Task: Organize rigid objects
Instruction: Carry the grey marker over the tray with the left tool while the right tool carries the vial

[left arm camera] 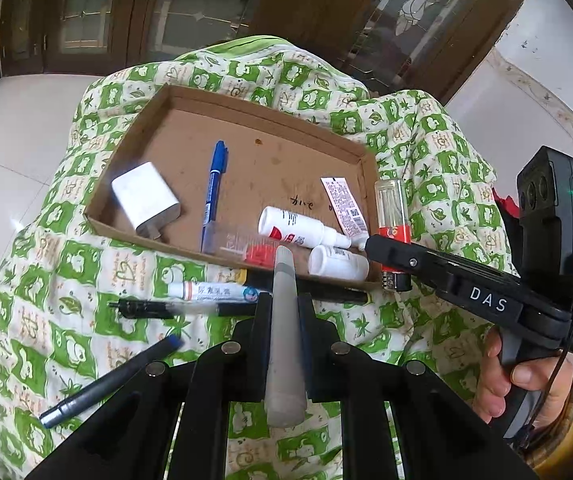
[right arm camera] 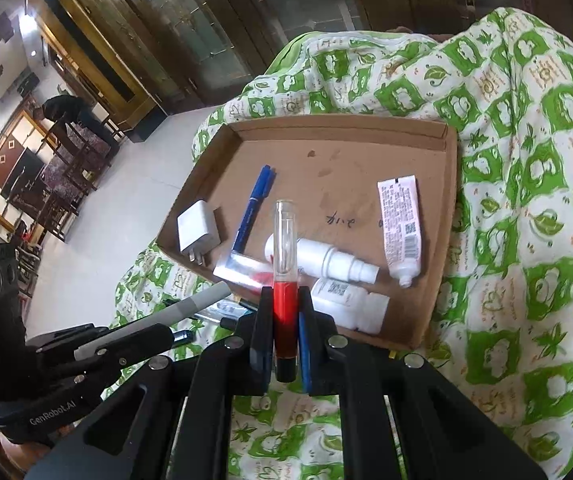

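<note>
Left tool [left arm camera: 282, 320] clamped on grey marker [left arm camera: 284, 320]; right tool [right arm camera: 284, 320] clamped on red lighter [right arm camera: 285, 280]. Both hover at the cardboard tray's [right arm camera: 452, 200] near edge (charger, blue pen, bottles, tube already inside). Step: carry-to-tray. Next: advance over the tray floor, lower, release into free space.
</note>
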{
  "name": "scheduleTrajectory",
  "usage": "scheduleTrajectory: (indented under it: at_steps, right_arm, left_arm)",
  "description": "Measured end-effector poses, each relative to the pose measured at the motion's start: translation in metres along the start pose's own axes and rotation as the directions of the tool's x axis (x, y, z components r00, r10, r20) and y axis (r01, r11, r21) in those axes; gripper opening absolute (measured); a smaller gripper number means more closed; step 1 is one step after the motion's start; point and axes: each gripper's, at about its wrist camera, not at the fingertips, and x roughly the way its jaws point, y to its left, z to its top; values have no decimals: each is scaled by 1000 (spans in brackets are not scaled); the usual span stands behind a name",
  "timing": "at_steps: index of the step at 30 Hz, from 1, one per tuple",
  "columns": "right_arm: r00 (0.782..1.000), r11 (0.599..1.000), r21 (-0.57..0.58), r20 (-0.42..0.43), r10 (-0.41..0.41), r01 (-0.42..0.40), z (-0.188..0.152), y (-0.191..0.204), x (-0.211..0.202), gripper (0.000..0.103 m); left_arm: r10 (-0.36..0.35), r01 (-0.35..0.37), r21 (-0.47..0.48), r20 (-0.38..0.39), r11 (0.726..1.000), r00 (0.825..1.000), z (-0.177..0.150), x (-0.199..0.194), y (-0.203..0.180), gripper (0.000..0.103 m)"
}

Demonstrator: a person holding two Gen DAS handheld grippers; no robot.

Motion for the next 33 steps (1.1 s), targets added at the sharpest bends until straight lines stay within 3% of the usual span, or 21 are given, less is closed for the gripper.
scheduleTrajectory:
  at_steps: [12, 22, 33]
  right_arm:
    - [997, 1000, 8, 70, -15, 14, 33, -23, -5, 10]
    - [998, 999, 39, 57, 4, -6, 34, -29, 9, 10]
    - [997, 997, 76, 82, 0, -6, 49, -39, 13, 10]
  left_arm:
    - [3, -3, 21, 21, 1000, 1000, 40, 13, -9, 11]
    - [0, -1, 42, 8, 999, 1000, 55, 31, -19, 11]
    - [29, -29, 28, 8, 999, 1000, 71, 42, -4, 11]
